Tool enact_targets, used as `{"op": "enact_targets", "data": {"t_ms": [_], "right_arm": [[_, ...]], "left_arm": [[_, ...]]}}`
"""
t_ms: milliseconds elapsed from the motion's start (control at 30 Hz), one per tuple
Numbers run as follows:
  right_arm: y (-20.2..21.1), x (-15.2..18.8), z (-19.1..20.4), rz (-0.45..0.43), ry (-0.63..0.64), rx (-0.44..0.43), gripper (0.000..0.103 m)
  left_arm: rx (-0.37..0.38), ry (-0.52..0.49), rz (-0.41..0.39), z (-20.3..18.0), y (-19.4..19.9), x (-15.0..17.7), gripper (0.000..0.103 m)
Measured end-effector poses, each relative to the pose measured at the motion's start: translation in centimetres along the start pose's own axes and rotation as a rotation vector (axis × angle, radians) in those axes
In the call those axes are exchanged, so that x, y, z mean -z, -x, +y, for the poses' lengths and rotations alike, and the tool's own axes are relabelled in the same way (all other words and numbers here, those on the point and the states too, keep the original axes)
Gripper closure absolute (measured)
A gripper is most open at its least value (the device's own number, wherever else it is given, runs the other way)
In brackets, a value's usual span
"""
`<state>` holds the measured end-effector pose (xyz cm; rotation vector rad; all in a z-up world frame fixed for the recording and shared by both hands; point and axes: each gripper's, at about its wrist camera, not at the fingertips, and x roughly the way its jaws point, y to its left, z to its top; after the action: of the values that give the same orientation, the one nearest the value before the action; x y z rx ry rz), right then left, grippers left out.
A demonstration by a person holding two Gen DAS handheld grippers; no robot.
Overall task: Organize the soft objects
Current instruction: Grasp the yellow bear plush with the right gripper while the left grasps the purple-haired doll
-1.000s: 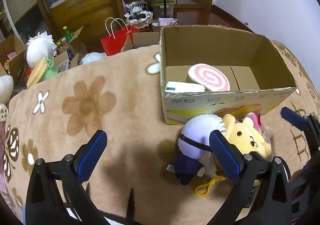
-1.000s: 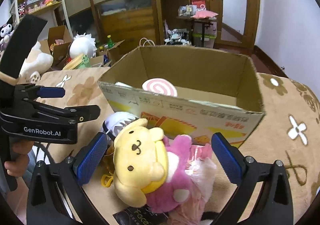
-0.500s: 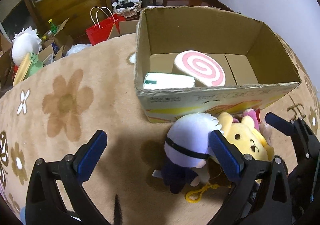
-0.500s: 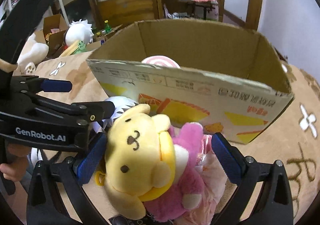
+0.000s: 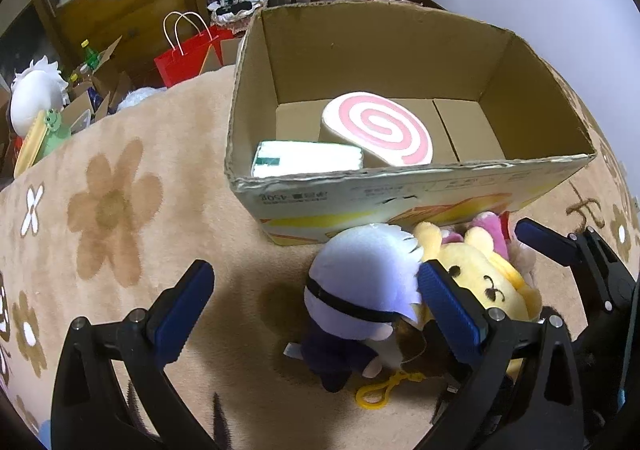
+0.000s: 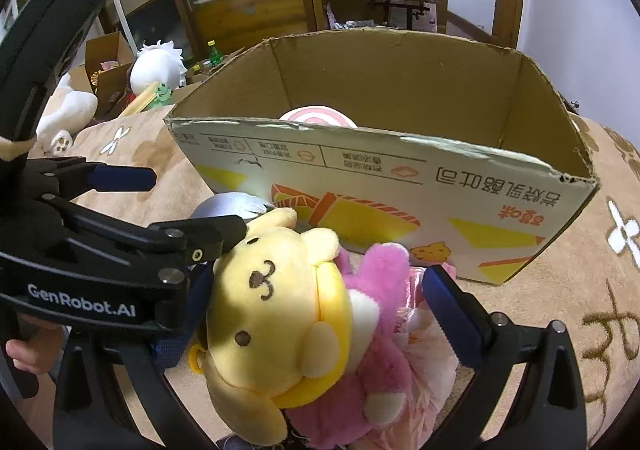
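both tongs gape: left tongs (image 5: 316, 306), right tongs (image 6: 320, 310) astride yellow plush (image 6: 276, 314).

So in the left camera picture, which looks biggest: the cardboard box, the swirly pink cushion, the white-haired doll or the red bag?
1. Cardboard box, by far.
2. White-haired doll, though it sits nearer the camera, so this place is unsure.
3. Swirly pink cushion.
4. Red bag, far back, so really it may be bigger.

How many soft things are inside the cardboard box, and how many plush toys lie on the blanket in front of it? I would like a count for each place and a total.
Inside the cardboard box: 2 (pink spiral roll cushion, white-green block)
In front of the box: 3 (white-haired doll, yellow dog plush, pink plush)
Total: 5
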<state>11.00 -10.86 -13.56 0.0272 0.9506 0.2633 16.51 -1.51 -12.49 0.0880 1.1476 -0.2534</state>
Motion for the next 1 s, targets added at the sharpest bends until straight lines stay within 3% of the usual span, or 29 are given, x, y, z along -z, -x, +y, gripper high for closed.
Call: {"op": "enact_targets", "data": {"t_ms": [767, 867, 1000], "right_arm": [[-0.2, 0.3, 0.2, 0.004, -0.001, 0.014, 0.000], [-0.3, 0.3, 0.2, 0.003, 0.003, 0.015, 0.000], [-0.4, 0.3, 0.2, 0.007, -0.006, 0.012, 0.000]], "left_arm": [[0.007, 0.028, 0.028, 0.3, -1.5, 0.2, 0.000], [0.030, 0.045, 0.036, 0.5, -1.6, 0.2, 0.003], [0.101, 0.068, 0.054, 0.7, -1.6, 0.4, 0.021]]}}
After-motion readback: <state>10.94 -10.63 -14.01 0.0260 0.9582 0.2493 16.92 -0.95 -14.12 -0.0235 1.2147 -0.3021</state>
